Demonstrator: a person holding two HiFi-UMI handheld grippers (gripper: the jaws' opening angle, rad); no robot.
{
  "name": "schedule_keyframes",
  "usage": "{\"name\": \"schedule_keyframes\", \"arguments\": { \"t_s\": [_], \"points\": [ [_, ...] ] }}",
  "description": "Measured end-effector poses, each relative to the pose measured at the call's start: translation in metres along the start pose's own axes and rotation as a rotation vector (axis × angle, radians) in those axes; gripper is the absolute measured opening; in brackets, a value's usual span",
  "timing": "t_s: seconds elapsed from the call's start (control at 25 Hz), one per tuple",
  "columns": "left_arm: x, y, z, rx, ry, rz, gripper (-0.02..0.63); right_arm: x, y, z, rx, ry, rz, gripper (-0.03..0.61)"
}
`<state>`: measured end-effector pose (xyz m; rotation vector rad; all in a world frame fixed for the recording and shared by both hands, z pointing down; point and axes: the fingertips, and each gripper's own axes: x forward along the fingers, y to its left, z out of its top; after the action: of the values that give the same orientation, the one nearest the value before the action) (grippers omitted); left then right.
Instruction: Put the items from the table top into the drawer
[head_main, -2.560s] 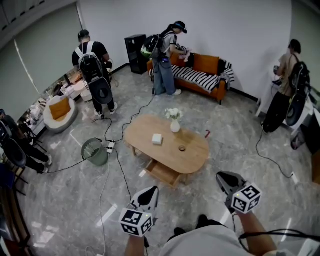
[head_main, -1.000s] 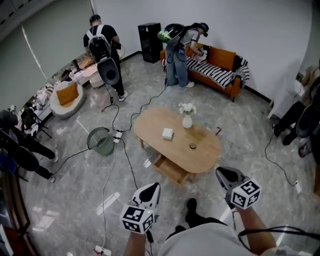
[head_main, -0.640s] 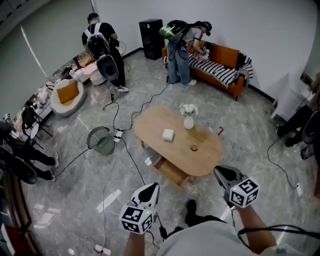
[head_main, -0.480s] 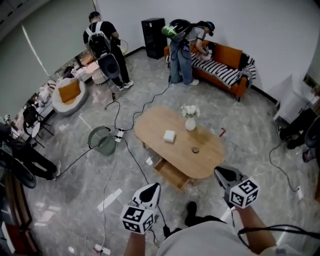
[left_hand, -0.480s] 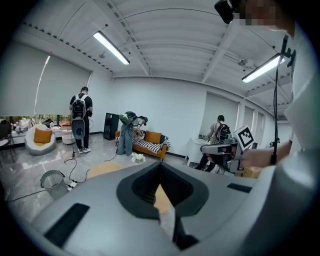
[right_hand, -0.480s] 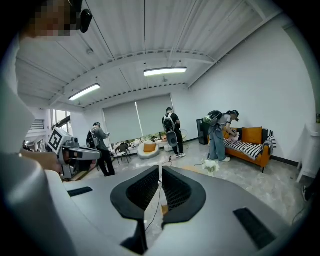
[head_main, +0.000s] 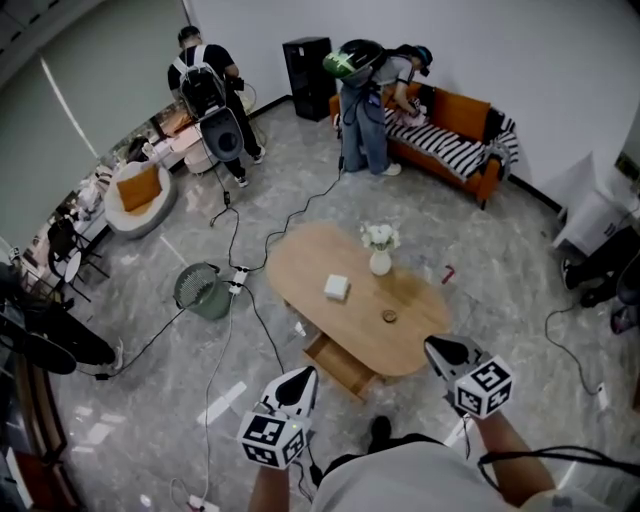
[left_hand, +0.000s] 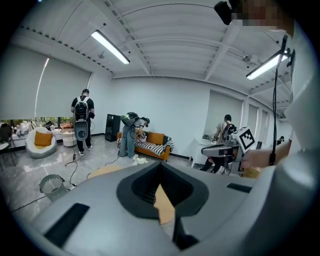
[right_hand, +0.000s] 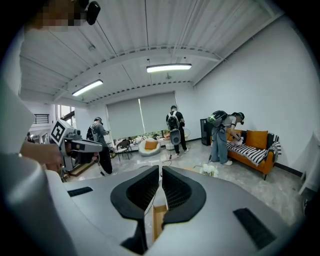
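Surroundings, head view: a green wire wastebasket (head_main: 203, 291) stands on the floor off the left end of the oval wooden bench (head_main: 300, 268). A power strip (head_main: 239, 279) lies between the two. Cables (head_main: 217, 370) run from the strip across the floor and pass close to the bench's left end. A small red object (head_main: 447, 273) lies on the floor just beyond the bench's right end. Well behind the bench, one person (head_main: 365, 105) bends over an orange sofa (head_main: 455, 135). A second person (head_main: 212, 100) stands near a round white chair (head_main: 138, 197).

Task items: all three are on the bench top. A white box (head_main: 336, 288) sits near the middle and a small round item (head_main: 389, 316) lies to its right. A white vase of flowers (head_main: 380, 258) stands upright toward the far edge.

Container: the drawer (head_main: 338, 366) is pulled out from under the near edge of the bench. The part of its interior in view is bare wood.

Hand-held grippers: the left hand-held gripper (head_main: 302, 380) is above the floor just short of the drawer front. Its jaws are together, with nothing between them. The right hand-held gripper (head_main: 438, 350) is beside the bench's near right end. Its jaws are closed to a thin slit and carry nothing.

Clearance: open floor lies between the operator and the drawer front. The cables cross the floor to the left of it.
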<state>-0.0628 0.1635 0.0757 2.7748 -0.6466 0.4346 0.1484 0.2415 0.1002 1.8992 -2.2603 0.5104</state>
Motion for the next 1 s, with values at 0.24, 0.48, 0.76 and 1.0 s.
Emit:
{"name": "schedule_keyframes", "arguments": {
  "t_s": [0.24,0.48,0.76,1.0],
  "points": [
    [0.023,0.008,-0.001,-0.018,0.015,0.016,0.002,0.011,-0.023,-0.002,-0.007,0.026,0.010,0.043],
    [0.042,0.015,-0.004,-0.032,0.044,0.016,0.002,0.021,-0.036,-0.015,0.012,0.063,0.018,0.043],
    [0.063,0.029,0.001,-0.026,0.058,-0.010,0.002,0.038,-0.041,-0.023,0.020,0.092,0.007,0.043],
    [0.087,0.045,-0.005,-0.008,0.086,-0.056,0.002,0.061,-0.051,-0.031,0.041,0.106,-0.026,0.043]
  ]
}}
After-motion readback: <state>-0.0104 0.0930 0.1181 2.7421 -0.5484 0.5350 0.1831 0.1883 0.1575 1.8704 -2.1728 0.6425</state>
